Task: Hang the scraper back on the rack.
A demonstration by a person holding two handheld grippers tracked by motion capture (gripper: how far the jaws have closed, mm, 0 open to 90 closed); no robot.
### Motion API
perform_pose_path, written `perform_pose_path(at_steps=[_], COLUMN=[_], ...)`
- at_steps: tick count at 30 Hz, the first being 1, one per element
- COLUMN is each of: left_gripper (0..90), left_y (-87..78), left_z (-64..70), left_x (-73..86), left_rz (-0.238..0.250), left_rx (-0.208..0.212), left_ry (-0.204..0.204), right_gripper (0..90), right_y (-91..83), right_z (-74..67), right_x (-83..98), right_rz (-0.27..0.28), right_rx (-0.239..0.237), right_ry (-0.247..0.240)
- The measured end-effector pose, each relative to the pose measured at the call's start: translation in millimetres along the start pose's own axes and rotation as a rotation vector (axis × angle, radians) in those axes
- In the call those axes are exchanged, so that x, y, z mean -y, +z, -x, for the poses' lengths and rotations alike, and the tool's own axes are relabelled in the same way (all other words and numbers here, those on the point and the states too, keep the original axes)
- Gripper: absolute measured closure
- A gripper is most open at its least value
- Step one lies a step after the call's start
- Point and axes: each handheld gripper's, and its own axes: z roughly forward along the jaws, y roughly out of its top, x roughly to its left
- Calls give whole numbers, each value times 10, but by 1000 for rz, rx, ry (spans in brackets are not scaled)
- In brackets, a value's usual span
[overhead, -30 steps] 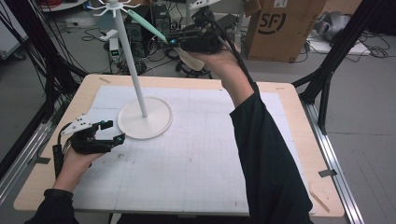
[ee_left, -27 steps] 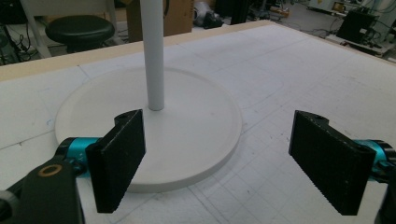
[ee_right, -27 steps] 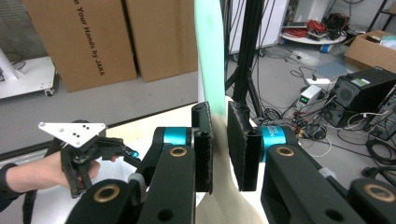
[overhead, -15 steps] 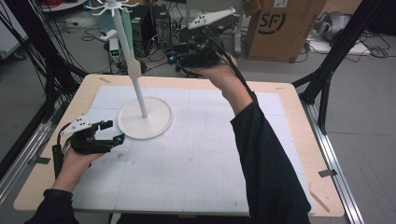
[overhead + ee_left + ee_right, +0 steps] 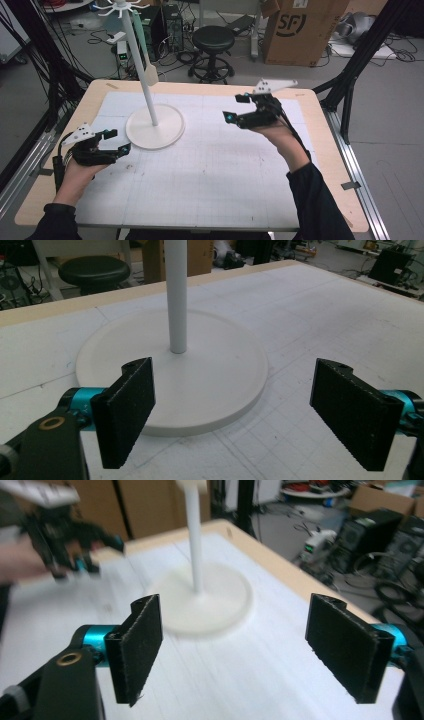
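Observation:
A white stand with a round base and a thin pole rises at the table's back left. A utensil with a teal handle and a beige head hangs beside the pole from the hooks at its top. My right gripper hovers over the table's right half, well clear of the stand. Its jaws have just been opening and nothing is between them. My left gripper rests open near the left edge, just in front of the stand's base, and holds nothing.
A white gridded mat covers the wooden table. Behind the table stand a black stool and a cardboard box. Black frame posts flank the right side; cables lie on the floor at the back left.
My right gripper has come down and to the right, away from the stand's top, and its jaws have opened. The utensil stays hanging on the stand. The left gripper has not moved.

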Motion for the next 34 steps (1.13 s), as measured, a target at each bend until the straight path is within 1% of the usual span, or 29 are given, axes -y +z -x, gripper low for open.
perform_pose_path(at_steps=[3,4,7,11,13,15,17,19,20,25,28,30,33,34], left_gripper=[188,188,188,188,188,187,187,186,185,185,185,184,184,184], left_y=[-19,-26,-35,-23,-11,4,19,32,37,41,47,57,71,72], left_z=[-17,-24,-33,-43,-50,-57,-62,-71,-79,-105,-104,-99,-92,-93], left_x=[8,10,18,38,52,64,72,80,83,112,124,132,147,153], left_rz=[-1,-4,-7,-16,-24,-31,-36,-40,-46,-57,-66,-73,-90,-95], left_rx=[-9,-8,-19,-19,-24,-28,-27,-23,-24,-42,-43,-42,-44,-45], left_ry=[0,3,5,5,10,9,7,-1,-5,-22,-19,-15,-12,-11], right_gripper=[206,204,194,178,175,173,173,174,174,174,174,174,173,173], right_y=[-114,-149,-235,-316,-342,-353,-376,-406,-431,-441,-431,-431,-438,-440], right_z=[18,22,32,67,85,106,124,151,178,217,242,259,287,301], right_x=[320,417,676,977,1103,1201,1264,1300,1321,1373,1410,1427,1449,1458], right_rz=[-1,-1,-6,10,5,-3,-4,6,15,12,4,1,4,7], right_rx=[15,15,31,58,67,87,99,113,122,131,133,143,151,156], right_ry=[33,48,72,108,136,148,168,177,193,205,215,213,229,225])
